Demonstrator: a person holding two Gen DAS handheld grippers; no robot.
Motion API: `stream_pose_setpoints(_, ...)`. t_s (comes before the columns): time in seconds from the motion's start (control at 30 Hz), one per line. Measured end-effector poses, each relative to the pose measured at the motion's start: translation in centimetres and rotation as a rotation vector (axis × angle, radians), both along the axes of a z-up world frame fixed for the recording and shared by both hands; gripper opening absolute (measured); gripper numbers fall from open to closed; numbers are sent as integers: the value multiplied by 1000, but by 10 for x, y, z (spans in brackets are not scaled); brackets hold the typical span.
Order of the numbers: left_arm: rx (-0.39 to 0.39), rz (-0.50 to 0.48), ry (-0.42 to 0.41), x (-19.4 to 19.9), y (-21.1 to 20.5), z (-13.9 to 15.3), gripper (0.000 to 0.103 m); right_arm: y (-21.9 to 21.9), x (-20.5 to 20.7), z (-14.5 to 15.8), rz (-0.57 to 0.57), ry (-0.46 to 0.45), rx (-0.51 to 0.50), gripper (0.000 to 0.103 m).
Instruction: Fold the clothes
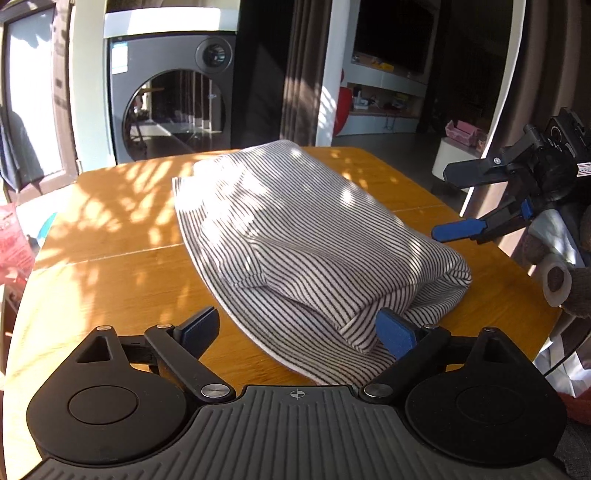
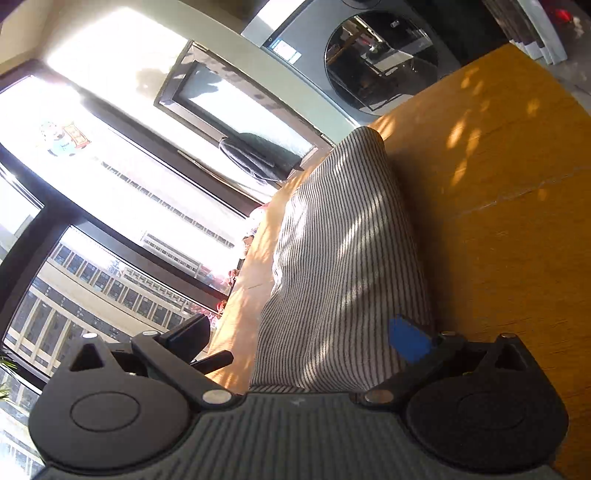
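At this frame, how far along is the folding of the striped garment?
Mostly done: the striped garment lies on the wooden table as a compact multi-layer bundle, though lumpy. In hand: nothing; the left gripper has open jaws straddling the bundle's near corner, and the right gripper hangs open at its right side. Left: possibly a last fold or some smoothing.

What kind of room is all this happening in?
Most likely a home, perhaps a laundry corner off a living room: a grey front-loading washing machine behind the orange wooden table, a dark wall-mounted television in the next room, and tall windows facing buildings.
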State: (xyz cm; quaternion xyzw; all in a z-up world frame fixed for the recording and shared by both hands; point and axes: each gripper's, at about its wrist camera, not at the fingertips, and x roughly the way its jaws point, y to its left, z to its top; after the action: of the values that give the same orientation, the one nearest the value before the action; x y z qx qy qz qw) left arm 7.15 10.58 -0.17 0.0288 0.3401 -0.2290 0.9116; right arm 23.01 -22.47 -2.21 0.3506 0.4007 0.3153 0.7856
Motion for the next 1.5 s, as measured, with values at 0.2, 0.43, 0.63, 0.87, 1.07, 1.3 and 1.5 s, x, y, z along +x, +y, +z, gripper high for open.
stream_pose_setpoints(0.2,-1,-31,0,-5,-4,-2,100,-5,17,-25,-63,110,43,103)
stream_pose_setpoints(0.43,-14,-35,29,-4,-5,-8,102,-13,0,-31,-101,116,104,103)
stream_pose_setpoints(0.63,-4,-40,50,-4,-6,-15,103,-3,-5,-15,24,19,-1,103)
stream_pose_setpoints(0.87,90,-58,16,-13,-1,-11,103,44,-57,44,188,-478,-492,102)
stream_pose_setpoints(1.07,151,-56,-21,-19,11,-3,103,114,-130,34,580,-889,-916,91)
stream_pose_setpoints(1.3,177,-145,-66,-30,8,12,103,117,-127,17,583,-880,-925,62)
stream_pose_setpoints(1.5,345,-264,-129,-27,-27,-10,103,91,-96,34,525,-665,-741,58)
